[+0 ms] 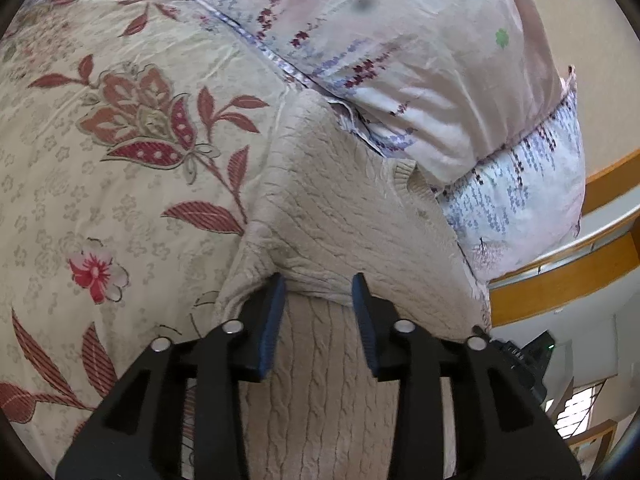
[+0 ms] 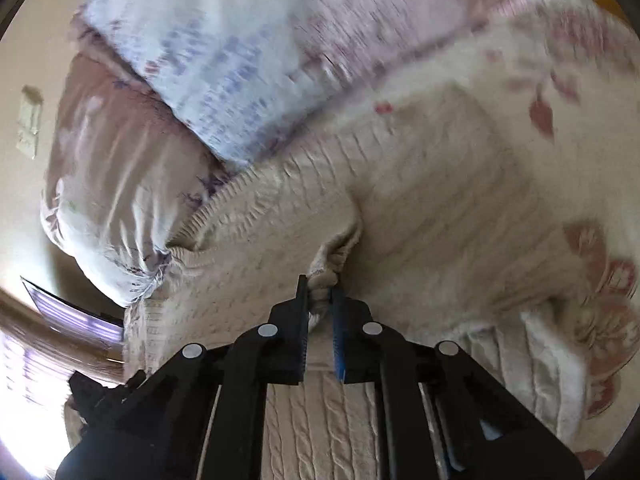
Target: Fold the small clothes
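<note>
A beige cable-knit sweater [image 1: 340,200] lies on a floral bedspread [image 1: 120,140], with its far edge against a pale pillow. My left gripper [image 1: 319,296] stands over the near fold of the knit. Its blue pads are apart, the fabric runs between and under them, and they do not pinch it. In the blurred right wrist view my right gripper [image 2: 320,296] is shut on a bunched tuck of the sweater [image 2: 420,208], which puckers just beyond the fingertips. The ribbed hem curves off to the left.
A stack of pale pink and lilac printed pillows [image 1: 400,60] [image 2: 220,80] borders the sweater on its far side. A wooden bed frame [image 1: 560,280] and beige wall lie past the pillows. The bedspread [image 2: 560,160] stretches away on the other side.
</note>
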### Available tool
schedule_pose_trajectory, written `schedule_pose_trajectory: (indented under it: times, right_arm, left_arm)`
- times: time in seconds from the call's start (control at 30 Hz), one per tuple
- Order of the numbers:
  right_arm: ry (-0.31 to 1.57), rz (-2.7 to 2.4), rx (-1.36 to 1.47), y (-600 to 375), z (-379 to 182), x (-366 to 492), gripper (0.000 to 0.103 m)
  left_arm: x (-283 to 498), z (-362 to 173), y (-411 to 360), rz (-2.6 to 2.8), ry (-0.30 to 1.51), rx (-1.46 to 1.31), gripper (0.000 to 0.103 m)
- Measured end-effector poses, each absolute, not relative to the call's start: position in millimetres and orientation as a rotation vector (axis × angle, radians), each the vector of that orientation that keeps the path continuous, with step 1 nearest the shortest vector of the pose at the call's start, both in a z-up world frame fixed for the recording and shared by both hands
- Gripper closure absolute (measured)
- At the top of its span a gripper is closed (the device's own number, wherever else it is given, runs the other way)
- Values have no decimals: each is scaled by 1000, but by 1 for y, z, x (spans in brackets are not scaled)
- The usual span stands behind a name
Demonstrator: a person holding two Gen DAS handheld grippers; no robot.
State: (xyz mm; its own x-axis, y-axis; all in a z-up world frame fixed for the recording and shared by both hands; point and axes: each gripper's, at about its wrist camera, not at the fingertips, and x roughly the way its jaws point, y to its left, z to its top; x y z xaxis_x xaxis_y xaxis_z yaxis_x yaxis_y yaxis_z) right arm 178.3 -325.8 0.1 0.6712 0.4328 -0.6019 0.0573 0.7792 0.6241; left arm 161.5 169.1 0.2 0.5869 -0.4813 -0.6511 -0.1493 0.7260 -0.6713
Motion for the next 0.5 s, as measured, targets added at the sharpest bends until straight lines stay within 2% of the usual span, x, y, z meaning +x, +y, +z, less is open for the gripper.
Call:
schedule_pose_trajectory:
  times: [0.07,0.17,0.23,0.3,0.37,0.4,0.43,0.5]
  right_arm:
    - [707,224,614,-325,23,166,93]
    - [649,163,590,-330,33,157,93]
    - [702,93,557,-330,22,161,93]
    - [841,81,542,-326,-2,176,92]
    - [859,87,569,-328,-6,174,88]
    - [852,92,568,-329,-4,170,78]
    - [843,101,563,-331,1,166,61]
    - [804,149,558,-340,10,148,44]
  left_arm:
    - [159,6,165,-216,940,-720,60]
    - [154,12,161,-237,929,-668,59]
    - [152,13,159,-259,932,-651,59]
    - [151,15,156,-258,937,-612,59]
    - [147,18,155,-267,935,-600,59]
    - [144,20,156,-275,932,-598,59]
    - [138,23,158,-288,928,-591,59]
    - [127,27,161,-300,919,-571,58]
